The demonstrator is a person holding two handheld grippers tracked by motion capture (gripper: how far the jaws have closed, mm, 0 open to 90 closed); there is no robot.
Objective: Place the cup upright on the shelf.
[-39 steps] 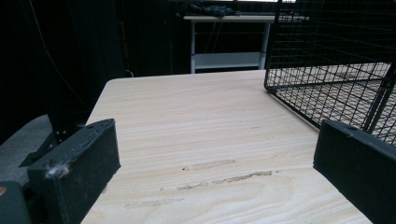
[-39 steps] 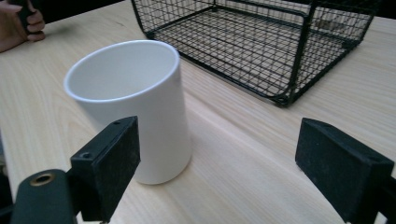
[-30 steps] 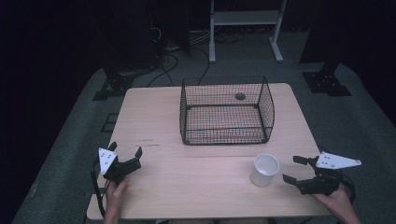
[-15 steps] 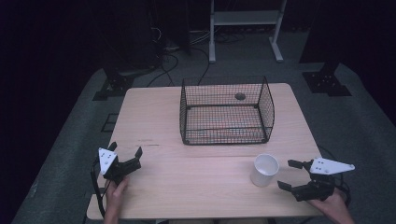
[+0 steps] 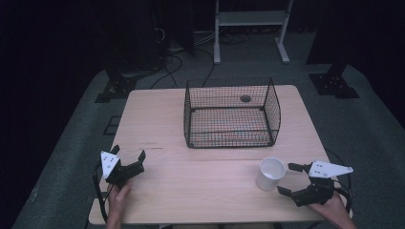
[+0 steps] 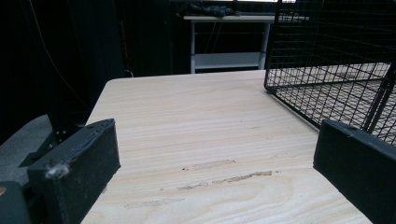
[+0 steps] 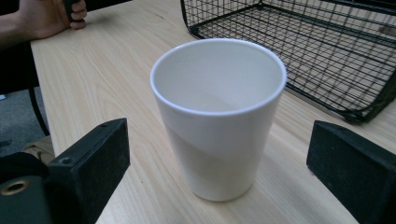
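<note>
White cup (image 7: 218,116), rigid, smooth-glazed, probably light but breakable, upright between right gripper's (image 5: 292,179) just-widened, untouching jaws; best clasped mid-wall; left gripper (image 5: 128,158) spread, empty.

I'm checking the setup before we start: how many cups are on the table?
1: a white cup stands upright near the table's front edge, ahead of the basket, just off the right gripper.
</note>
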